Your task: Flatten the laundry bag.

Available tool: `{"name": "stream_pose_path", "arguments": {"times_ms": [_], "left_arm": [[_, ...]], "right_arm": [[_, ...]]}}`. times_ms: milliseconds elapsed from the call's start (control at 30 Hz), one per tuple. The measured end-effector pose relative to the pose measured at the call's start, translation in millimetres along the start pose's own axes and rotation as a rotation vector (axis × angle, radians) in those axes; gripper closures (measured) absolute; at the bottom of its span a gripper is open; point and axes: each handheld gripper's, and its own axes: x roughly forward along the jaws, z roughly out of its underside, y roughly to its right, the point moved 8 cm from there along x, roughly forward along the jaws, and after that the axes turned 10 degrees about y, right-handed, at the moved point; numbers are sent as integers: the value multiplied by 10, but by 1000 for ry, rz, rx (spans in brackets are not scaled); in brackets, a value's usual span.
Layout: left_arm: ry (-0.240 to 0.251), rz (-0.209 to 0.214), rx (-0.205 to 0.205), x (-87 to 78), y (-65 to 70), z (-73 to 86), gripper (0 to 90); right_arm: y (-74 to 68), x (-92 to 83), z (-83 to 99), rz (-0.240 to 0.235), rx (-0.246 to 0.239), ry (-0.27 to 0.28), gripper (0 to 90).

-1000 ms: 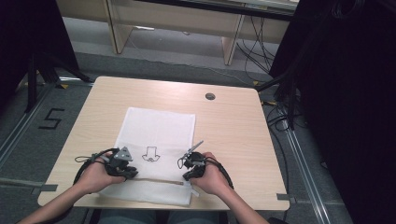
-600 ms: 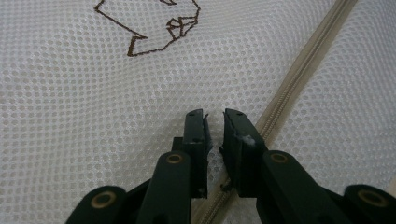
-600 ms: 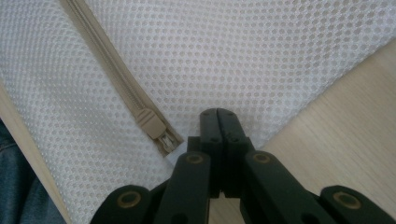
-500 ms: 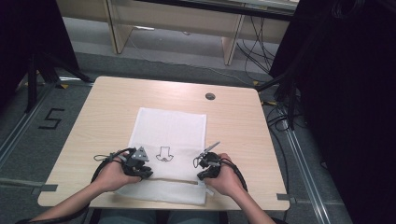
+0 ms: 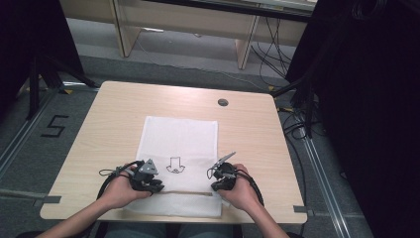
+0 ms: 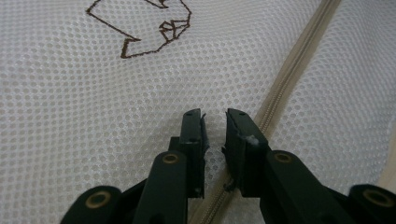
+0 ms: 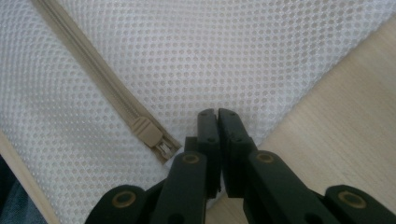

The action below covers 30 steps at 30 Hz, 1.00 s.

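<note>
- High view: fixed above the near edge, facing forward and down over the table [image 5: 257, 124].
- Left gripper view: very close over the mesh bag [image 6: 93, 116], along its zipper [image 6: 299, 60].
- Right gripper view: equally close, sharing bag [image 7: 233, 56] and zipper [image 7: 93, 79].

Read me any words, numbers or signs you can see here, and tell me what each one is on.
"5": black numeral marked on the grey floor, left of the table.
No words: a dark outline emblem stitched on the white mesh bag; in the left gripper view its lines form no letters.
No text on the zipper pull or on either gripper.
</note>
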Motion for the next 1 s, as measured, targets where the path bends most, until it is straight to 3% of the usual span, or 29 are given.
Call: {"name": "stream_pose_path", "arguments": {"times_ms": [33, 100, 133, 267, 333, 367, 467, 533, 567, 600, 633, 667, 700, 733, 833, 1000], "left_arm": [[-1, 1, 28, -2, -5, -7, 760], [-3, 10, 10, 5, 0, -7, 756], [-3, 5, 6, -2, -9, -8, 752], [3, 25, 17, -15, -31, -26, 677], [66, 52, -25, -17, -6, -89, 608], [120, 50, -94, 5, 34, -131, 583], [144, 59, -64, -10, 26, -165, 492], [169, 64, -69, -4, 44, -199, 459], [185, 61, -92, 3, 56, -219, 444], [192, 63, -80, 2, 45, -231, 424], [191, 58, -78, -2, 29, -236, 410], [206, 59, -108, 4, 43, -246, 395], [209, 54, -90, 1, 18, -248, 389], [212, 51, -113, 2, 19, -241, 390], [223, 38, -109, -12, -6, -238, 429], [270, 21, -135, -57, -10, -310, 505]], "right_arm": [[-7, -8, 5, 2, 20, -6, 884], [-20, -22, 21, 15, 56, -24, 883], [-5, -8, 4, 3, 12, -1, 882], [-1, -16, 2, 24, 38, 18, 818], [7, -40, -13, 37, 55, 44, 786], [20, -67, -32, 43, 67, 69, 772], [74, -146, -74, 55, 102, 133, 742], [108, -191, -67, 71, 147, 158, 717], [141, -197, -68, 82, 145, 177, 712], [184, -208, -65, 91, 133, 197, 701], [187, -226, -57, 97, 154, 197, 696], [205, -242, -60, 104, 164, 208, 696], [217, -253, -66, 105, 169, 217, 696], [234, -228, -96, 112, 161, 268, 696], [223, -263, -65, 111, 133, 222, 696], [198, -243, -59, 127, 77, 220, 709]]}}
